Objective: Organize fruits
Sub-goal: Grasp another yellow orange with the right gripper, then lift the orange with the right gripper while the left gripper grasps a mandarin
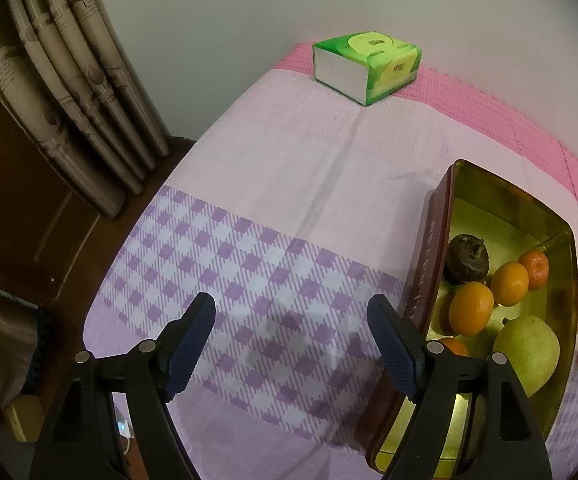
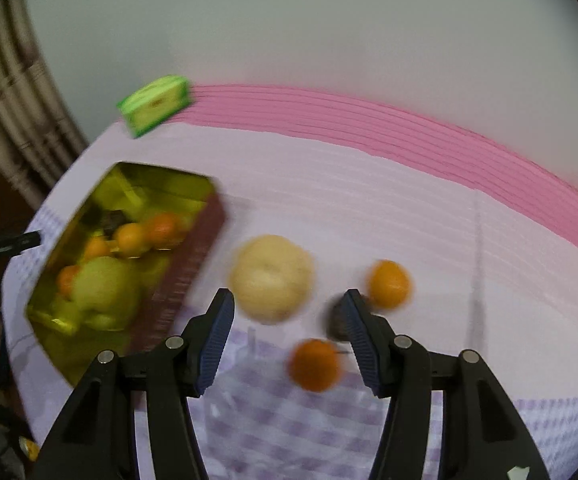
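A gold tin box (image 1: 449, 200) with brown outer walls holds several oranges (image 1: 471, 308), a green pear (image 1: 529, 350) and a dark round fruit (image 1: 467, 258). My left gripper (image 1: 291, 344) is open and empty over the checked cloth, just left of the tin. In the blurred right wrist view, the tin (image 2: 205, 256) is at left. A pale round fruit (image 2: 271, 284), two oranges (image 2: 391, 284) (image 2: 315, 364) and a dark fruit (image 2: 335, 320) lie on the cloth. My right gripper (image 2: 289, 338) is open and empty above them.
A green tissue pack (image 1: 369, 66) lies at the table's far edge by the wall; it also shows in the right wrist view (image 2: 155, 104). Curtains (image 1: 69, 92) and a wooden door stand left of the table. The table's left edge drops off near my left gripper.
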`<action>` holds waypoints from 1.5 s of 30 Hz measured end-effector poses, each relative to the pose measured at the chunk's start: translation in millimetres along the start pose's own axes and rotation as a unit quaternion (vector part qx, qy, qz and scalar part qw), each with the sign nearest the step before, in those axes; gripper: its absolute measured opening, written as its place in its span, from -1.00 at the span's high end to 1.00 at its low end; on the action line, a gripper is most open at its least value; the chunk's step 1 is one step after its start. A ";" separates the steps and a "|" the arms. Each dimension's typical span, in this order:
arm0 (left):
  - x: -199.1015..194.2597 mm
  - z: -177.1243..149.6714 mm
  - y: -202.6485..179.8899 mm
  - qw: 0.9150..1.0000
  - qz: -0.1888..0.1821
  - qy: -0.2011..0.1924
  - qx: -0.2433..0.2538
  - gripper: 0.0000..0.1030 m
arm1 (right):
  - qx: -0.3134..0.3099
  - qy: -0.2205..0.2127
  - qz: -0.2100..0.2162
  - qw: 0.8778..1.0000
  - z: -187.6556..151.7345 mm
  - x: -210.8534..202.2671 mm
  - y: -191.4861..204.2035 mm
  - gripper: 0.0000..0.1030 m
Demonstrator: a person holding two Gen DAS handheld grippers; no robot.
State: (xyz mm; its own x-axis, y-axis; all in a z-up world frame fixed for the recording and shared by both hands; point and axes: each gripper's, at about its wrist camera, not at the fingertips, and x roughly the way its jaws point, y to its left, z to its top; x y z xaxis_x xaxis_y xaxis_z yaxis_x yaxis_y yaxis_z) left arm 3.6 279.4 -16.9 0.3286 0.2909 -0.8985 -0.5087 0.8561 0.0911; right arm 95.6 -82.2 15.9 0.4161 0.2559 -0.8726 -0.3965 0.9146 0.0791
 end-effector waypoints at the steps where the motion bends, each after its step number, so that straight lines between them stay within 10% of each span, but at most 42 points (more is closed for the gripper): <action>1: 0.2 -0.2 0.1 1.000 0.001 0.000 0.000 -0.53 | 0.018 -0.001 -0.006 1.000 -2.1 0.5 -10.8 -0.04; 11: 4.1 0.2 -1.0 1.000 0.002 0.004 0.003 -0.53 | 0.060 0.015 -0.021 0.998 -11.8 11.2 -72.2 0.00; 45: -38.7 -6.7 -79.8 0.993 -0.055 -0.019 0.103 -0.53 | 0.063 0.037 0.002 0.997 -1.8 68.3 -80.0 0.32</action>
State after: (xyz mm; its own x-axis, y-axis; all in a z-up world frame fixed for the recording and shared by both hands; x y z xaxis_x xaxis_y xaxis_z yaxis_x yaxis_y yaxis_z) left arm 26.2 197.0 7.7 0.4050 0.2027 -0.8916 -0.2951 0.9519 0.0823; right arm 154.2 -138.4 -50.8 0.3512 0.2399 -0.9050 -0.2906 0.9468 0.1382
